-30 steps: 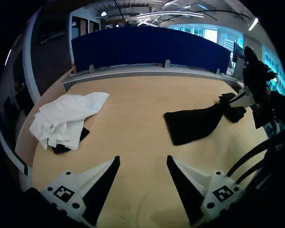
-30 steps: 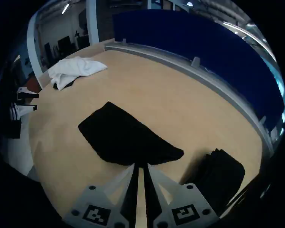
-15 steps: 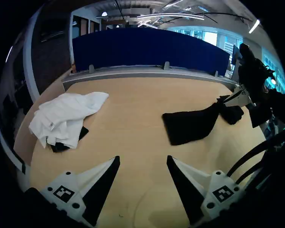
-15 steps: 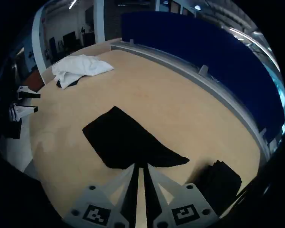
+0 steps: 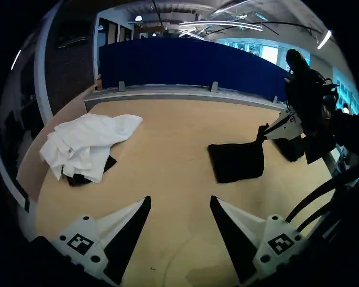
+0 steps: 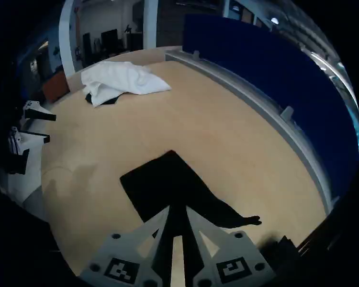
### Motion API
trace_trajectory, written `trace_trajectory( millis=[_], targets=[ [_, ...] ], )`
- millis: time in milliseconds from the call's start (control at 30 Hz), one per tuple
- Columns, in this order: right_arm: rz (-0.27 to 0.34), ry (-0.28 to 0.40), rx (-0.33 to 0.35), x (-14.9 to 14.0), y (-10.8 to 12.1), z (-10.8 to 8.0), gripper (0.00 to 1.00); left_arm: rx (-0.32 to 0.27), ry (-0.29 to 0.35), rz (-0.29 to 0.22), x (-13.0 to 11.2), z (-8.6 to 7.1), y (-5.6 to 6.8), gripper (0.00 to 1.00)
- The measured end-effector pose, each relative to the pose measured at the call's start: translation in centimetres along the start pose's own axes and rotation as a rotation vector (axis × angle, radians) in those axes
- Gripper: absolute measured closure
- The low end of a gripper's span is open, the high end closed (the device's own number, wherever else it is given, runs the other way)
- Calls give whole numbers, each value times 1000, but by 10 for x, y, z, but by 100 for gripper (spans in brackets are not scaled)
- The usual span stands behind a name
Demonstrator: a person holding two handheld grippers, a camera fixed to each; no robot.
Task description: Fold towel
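Note:
A black towel (image 5: 237, 161) lies on the wooden table (image 5: 179, 129), right of centre in the left gripper view. My right gripper (image 5: 266, 134) is shut on the towel's right edge and holds that edge raised off the table. In the right gripper view, the black towel (image 6: 162, 184) spreads out ahead of the right gripper (image 6: 178, 209), whose fingers pinch its near edge. My left gripper (image 5: 179, 198) stands open above the near part of the table with nothing between its fingers. It also shows as the left gripper (image 6: 52, 128) at the left.
A crumpled white towel pile (image 5: 88, 142) with dark cloth under it lies at the table's left; in the right gripper view the white pile (image 6: 122, 80) is far back. A stack of folded black cloth (image 5: 292, 149) sits right of the towel. A blue divider (image 5: 189, 62) bounds the far edge.
My right gripper has lifted the towel's pinched edge and carried it inward over the cloth, so the towel looks shorter. The left gripper has stayed open, barely moving.

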State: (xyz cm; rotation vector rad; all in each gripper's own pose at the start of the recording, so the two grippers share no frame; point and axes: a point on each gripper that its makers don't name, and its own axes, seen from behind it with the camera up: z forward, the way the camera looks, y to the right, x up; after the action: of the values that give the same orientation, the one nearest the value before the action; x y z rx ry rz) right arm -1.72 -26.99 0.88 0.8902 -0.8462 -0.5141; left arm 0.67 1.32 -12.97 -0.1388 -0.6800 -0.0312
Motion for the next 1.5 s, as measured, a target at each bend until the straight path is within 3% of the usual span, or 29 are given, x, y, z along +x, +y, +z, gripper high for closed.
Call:
trace_trajectory(
  millis=[400,567,700,933,1067,1133,1267,1400,1500],
  targets=[
    [-92,-29,133,17,-74,77,91,23,17,-65,-9,-7,-9,9],
    [-83,-62,171,6,-98,106,91,26,8,-85,-19,-10,-8,9],
    [-67,-81,175,-3,-105,114,91,24,9,-89,-21,-12,-7,9],
    [-42,-75,170,-4,-105,110,88,21,10,-90,-22,-14,-5,9],
    [-31,-57,171,-2,-105,107,79,24,14,-88,-19,-16,-6,9],
    [-26,-39,168,2,-104,105,70,26,16,-89,-18,-17,-7,9],
    [-21,-5,164,9,-102,101,34,31,19,-90,-18,-19,-9,9],
    [-17,12,161,14,-100,98,29,37,18,-90,-19,-20,-11,9],
    [-18,22,157,16,-98,96,15,38,18,-90,-20,-21,-11,9]
  ],
)
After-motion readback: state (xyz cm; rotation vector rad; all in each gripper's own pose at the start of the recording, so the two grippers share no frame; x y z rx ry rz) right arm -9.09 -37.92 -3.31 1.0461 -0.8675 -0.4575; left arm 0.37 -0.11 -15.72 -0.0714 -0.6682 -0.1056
